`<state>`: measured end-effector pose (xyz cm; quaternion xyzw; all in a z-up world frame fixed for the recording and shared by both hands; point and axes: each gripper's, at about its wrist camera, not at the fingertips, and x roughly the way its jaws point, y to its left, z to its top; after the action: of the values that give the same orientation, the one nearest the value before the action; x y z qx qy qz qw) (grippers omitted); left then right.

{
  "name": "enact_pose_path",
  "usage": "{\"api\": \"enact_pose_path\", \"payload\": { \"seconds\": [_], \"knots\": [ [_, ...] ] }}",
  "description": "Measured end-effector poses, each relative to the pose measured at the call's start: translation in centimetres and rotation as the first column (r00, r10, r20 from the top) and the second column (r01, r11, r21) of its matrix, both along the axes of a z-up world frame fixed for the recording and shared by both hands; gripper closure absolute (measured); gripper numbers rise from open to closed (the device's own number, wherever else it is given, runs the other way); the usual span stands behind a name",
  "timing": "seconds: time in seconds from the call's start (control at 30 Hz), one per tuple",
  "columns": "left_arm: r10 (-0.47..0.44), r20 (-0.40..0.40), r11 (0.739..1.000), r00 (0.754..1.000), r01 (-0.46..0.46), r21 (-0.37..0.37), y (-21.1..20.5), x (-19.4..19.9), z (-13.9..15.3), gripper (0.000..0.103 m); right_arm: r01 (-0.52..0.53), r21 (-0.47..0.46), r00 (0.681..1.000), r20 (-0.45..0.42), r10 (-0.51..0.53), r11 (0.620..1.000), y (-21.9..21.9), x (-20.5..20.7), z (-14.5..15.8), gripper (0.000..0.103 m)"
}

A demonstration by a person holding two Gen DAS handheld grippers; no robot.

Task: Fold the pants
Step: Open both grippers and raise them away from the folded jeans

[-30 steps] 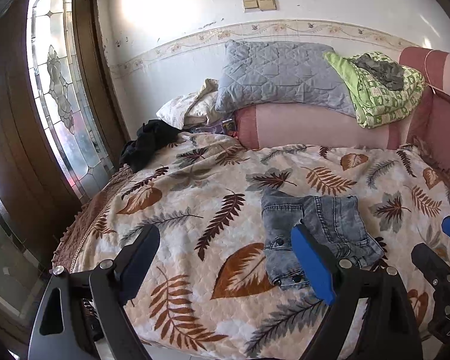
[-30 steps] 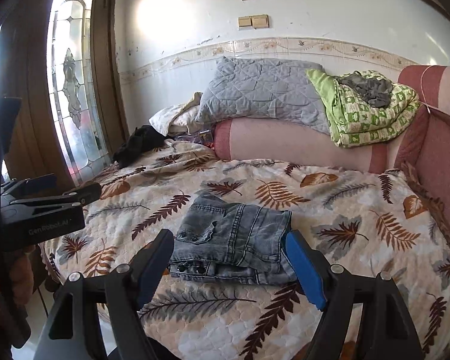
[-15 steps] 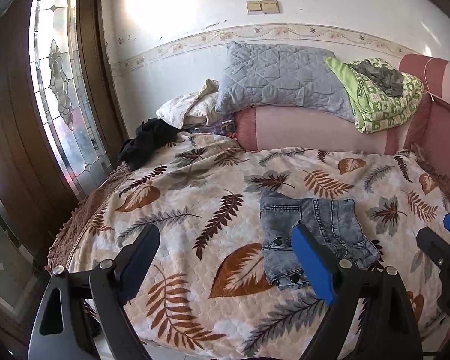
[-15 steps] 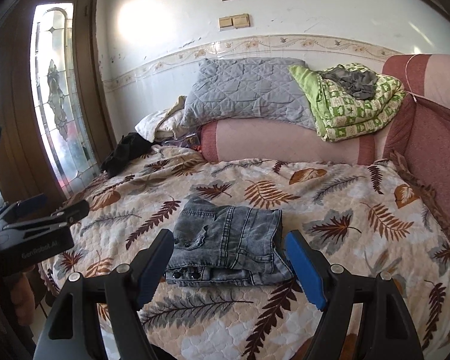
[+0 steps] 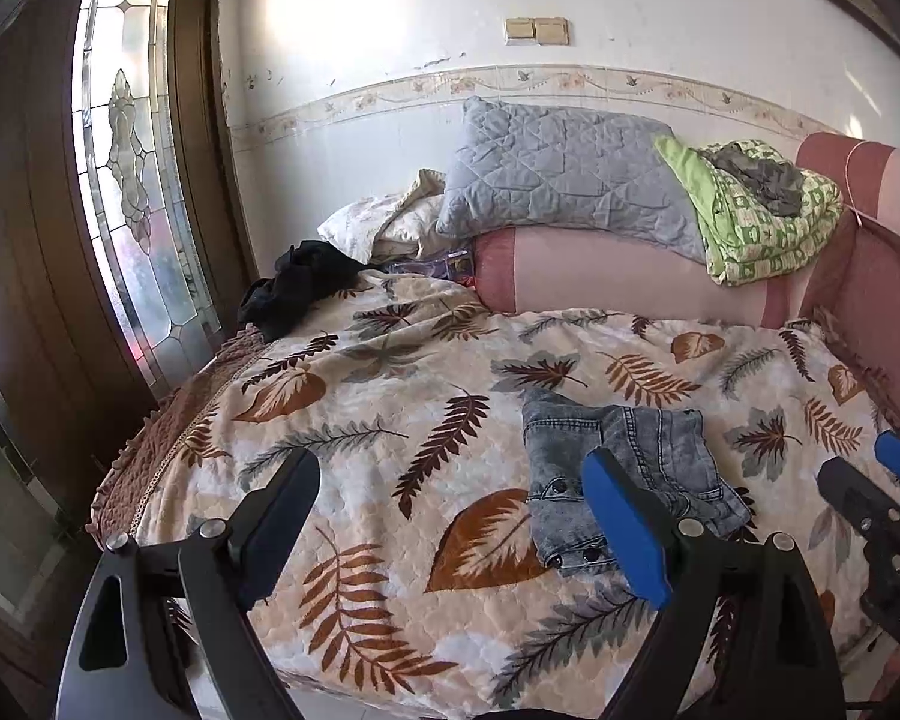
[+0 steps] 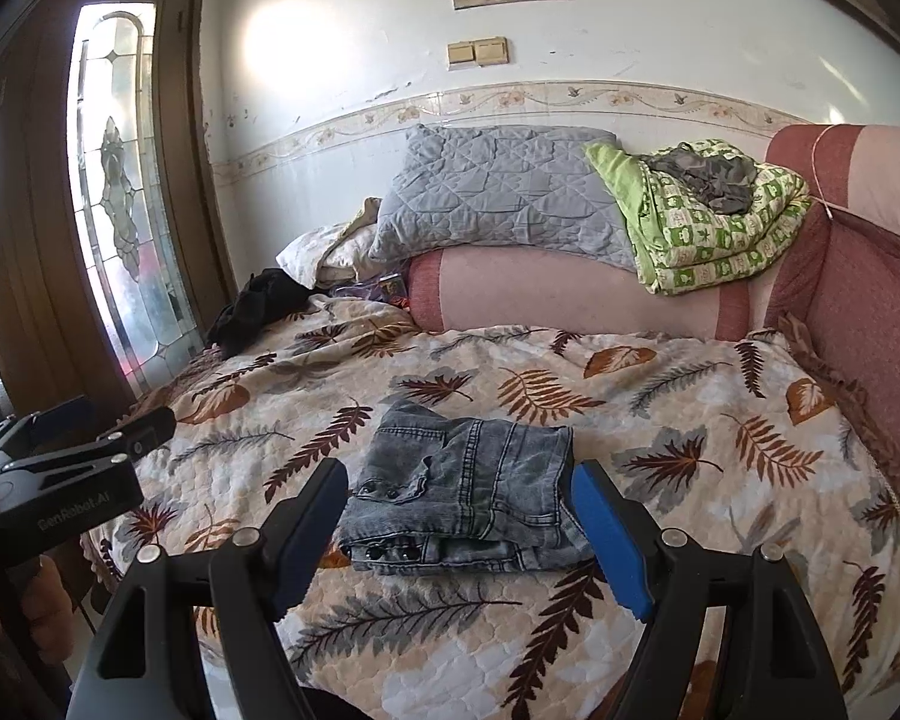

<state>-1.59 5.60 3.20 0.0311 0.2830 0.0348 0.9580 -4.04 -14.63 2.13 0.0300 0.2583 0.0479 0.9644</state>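
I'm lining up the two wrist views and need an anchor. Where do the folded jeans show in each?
Left wrist view: the jeans lie right of centre on the leaf-print bedspread, partly behind that camera's blue right finger.
Right wrist view: the jeans lie low at centre, framed between that camera's two fingers.
Shared landmark: the grey pillow on the pink bolster, behind the jeans in both.

Both wrist cams face bed (image 5: 390, 480) obliquely, nearby.
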Motion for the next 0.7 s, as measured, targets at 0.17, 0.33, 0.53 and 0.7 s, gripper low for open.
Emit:
{"api": "enact_pose_path", "payload": {
  "seconds": [0.17, 0.33, 0.53, 0.7],
  "knots": [
    [0.0, 0.011, 1.0, 1.0, 0.0, 0.008, 0.1, -0.5, 0.2, 0.013, -0.008, -0.009, 1.0, -0.001, 0.008, 1.0, 0.6, -0.3, 0.0, 0.023],
    [-0.007, 0.009, 1.0, 1.0, 0.007, 0.013, -0.2, -0.8, 0.4, 0.013, -0.011, -0.015, 1.0, -0.013, 0.011, 1.0, 0.7, -0.4, -0.2, 0.023],
    [-0.026, 0.004, 0.999, 1.0, 0.026, 0.027, -0.9, -1.0, 0.4, 0.013, -0.006, -0.008, 1.0, -0.016, 0.005, 1.0, 0.2, -0.7, -0.2, 0.023],
    [-0.034, 0.005, 0.999, 0.999, 0.033, 0.033, -1.3, -1.2, 0.6, 0.013, 0.004, 0.0, 1.0, -0.022, -0.004, 1.0, -0.4, -0.7, -0.4, 0.023]
  ]
}}
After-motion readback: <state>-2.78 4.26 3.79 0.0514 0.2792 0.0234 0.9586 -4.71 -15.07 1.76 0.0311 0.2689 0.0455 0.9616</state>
